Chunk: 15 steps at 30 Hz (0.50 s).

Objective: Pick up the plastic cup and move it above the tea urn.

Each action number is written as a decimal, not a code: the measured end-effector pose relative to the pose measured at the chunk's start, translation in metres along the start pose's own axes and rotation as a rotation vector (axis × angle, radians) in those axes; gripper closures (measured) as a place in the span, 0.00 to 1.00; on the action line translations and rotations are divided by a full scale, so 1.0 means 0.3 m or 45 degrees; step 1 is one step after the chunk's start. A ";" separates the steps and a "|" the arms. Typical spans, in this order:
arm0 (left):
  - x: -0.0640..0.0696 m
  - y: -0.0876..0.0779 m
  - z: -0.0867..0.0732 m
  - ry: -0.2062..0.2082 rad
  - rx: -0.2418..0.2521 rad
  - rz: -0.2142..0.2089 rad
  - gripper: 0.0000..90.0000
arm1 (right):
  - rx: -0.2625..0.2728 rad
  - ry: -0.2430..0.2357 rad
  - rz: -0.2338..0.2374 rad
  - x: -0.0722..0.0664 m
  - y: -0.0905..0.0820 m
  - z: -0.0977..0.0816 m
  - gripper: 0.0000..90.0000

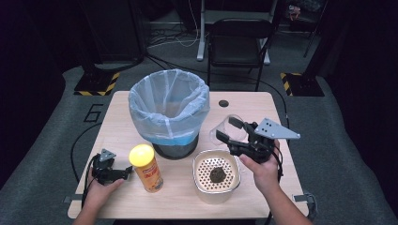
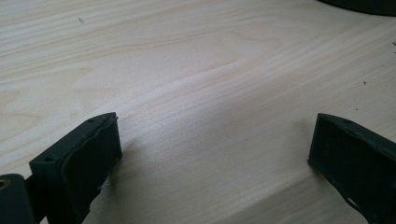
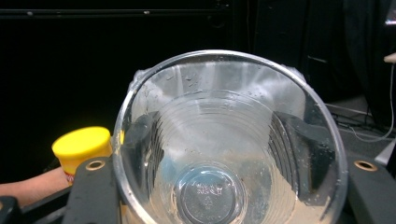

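Clear plastic cup point(image 3: 229, 144) sits clamped between the jaws of the right hand-held gripper point(image 1: 231, 133), held in the air over the right half of the surface point(image 1: 281, 187), tipped with its open mouth toward the gripper's camera. Just below it stands a white perforated strainer tub point(image 1: 216, 175) with a dark clump inside. The left hand-held gripper point(image 2: 210, 154) rests released near the front left edge, beside a yellow-lidded canister point(image 1: 146, 168). A lined bin point(image 1: 169, 110) stands toward the back edge.
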State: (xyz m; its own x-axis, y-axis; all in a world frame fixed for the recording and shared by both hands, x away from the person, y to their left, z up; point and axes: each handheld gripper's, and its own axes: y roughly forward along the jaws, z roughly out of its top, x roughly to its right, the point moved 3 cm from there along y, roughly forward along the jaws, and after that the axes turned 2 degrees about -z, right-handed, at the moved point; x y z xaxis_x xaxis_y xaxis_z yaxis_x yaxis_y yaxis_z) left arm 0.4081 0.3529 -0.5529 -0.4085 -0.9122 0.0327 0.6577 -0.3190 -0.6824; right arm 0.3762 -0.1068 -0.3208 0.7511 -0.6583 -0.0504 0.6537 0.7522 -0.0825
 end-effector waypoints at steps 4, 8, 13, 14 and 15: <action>0.000 0.000 0.000 0.000 0.000 -0.001 0.02 | -0.007 -0.105 -0.004 -0.008 0.026 0.096 0.38; -0.001 0.000 0.000 0.003 -0.001 -0.002 0.02 | -0.001 -0.161 -0.008 -0.014 0.071 0.202 0.38; -0.003 0.000 0.001 0.009 -0.002 -0.005 0.02 | -0.022 -0.166 0.009 -0.025 0.150 0.275 0.38; -0.004 0.000 0.001 0.011 0.000 -0.001 0.03 | -0.021 -0.134 0.034 -0.024 0.188 0.298 0.38; -0.004 0.000 0.001 0.004 0.004 -0.003 0.03 | -0.021 -0.134 0.034 -0.024 0.188 0.298 0.38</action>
State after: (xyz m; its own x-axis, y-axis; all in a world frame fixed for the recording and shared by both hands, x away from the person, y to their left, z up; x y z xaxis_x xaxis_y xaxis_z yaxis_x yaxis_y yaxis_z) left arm 0.4088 0.3538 -0.5526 -0.4122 -0.9105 0.0322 0.6586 -0.3222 -0.6800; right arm 0.4159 -0.0571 -0.2360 0.7742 -0.6308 0.0522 0.6326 0.7681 -0.0992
